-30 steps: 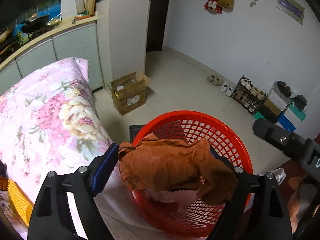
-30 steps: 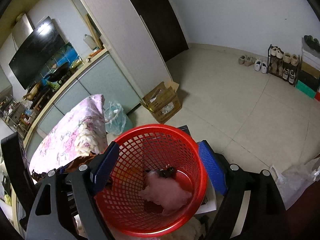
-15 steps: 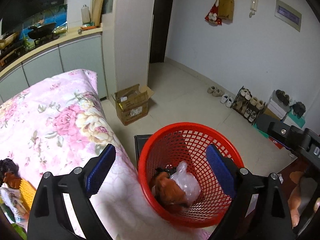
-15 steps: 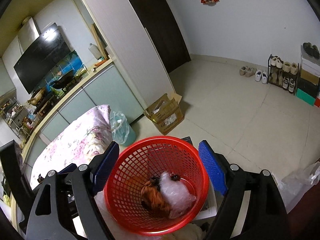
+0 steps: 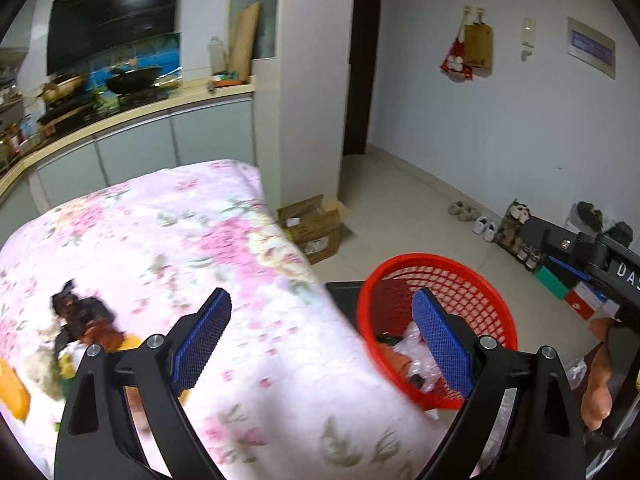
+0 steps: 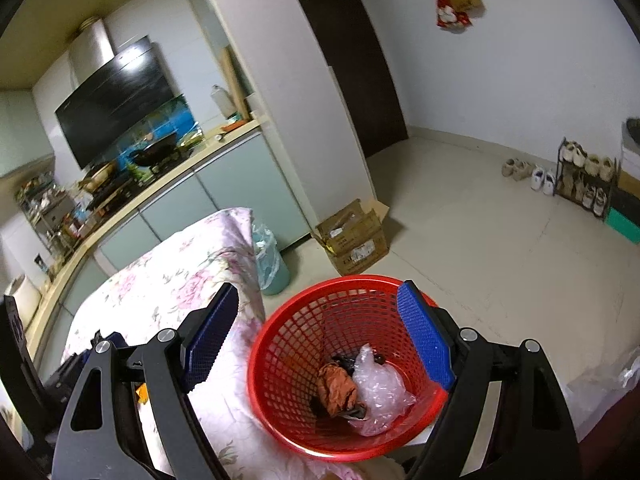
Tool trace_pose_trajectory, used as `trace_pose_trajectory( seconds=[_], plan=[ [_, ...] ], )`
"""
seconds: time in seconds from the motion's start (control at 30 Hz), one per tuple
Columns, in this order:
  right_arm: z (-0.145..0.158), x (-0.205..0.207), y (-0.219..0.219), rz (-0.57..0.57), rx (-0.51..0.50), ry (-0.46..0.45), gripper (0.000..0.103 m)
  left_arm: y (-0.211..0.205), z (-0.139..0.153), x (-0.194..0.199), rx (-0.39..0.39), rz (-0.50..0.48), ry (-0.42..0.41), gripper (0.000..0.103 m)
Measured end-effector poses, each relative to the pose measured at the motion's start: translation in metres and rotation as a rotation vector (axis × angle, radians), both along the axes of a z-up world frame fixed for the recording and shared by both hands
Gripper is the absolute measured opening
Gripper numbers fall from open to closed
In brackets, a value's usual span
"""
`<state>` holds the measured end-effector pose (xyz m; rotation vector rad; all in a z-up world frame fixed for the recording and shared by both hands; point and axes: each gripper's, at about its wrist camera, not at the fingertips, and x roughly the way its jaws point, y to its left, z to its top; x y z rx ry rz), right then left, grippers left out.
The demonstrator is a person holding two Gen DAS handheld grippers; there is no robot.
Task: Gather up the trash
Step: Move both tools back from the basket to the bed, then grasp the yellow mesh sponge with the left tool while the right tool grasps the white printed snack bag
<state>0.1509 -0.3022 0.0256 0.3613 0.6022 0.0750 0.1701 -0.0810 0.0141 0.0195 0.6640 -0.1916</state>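
Trash remains at nine o'clock on my flowered cloth (image 5: pixel 168 236): dark scraps (image 5: pixel 82 320). Brown wrapper (image 6: pixel 336 388) and clear plastic (image 6: pixel 378 384) lie in my red basket (image 6: pixel 304 444). My left gripper (image 5: pixel 320 344) and right gripper (image 6: pixel 320 332) gape empty.

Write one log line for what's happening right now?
left gripper: open, empty | right gripper: open, empty | red basket: brown wrapper, clear plastic inside

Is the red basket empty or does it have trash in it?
Not empty: the red basket holds a crumpled brown wrapper and a clear plastic bag.
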Motion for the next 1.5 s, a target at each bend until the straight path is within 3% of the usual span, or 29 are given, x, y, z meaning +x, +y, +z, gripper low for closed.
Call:
trace_pose_trajectory(
  seconds=[0.43,0.9,1.1,1.2,1.5],
  plan=[
    [-0.001,-0.018,0.074,0.183,-0.088,-0.026,0.082,0.106,0.015,-0.050,-0.038,0.167,-0.018,0.089],
    [-0.010,-0.030,0.121,0.300,-0.104,0.006,0.083,0.251,0.016,-0.095,-0.096,0.439,0.023,0.089],
    [-0.013,-0.033,0.135,0.320,-0.099,0.021,0.083,0.263,-0.002,-0.102,-0.115,0.446,0.056,0.089],
    [-0.015,-0.036,0.140,0.328,-0.099,0.024,0.083,0.266,-0.014,-0.104,-0.075,0.457,0.071,0.089],
    [-0.026,-0.038,0.159,0.375,-0.104,0.055,0.083,0.315,-0.038,-0.106,-0.050,0.603,0.118,0.089]
  ],
)
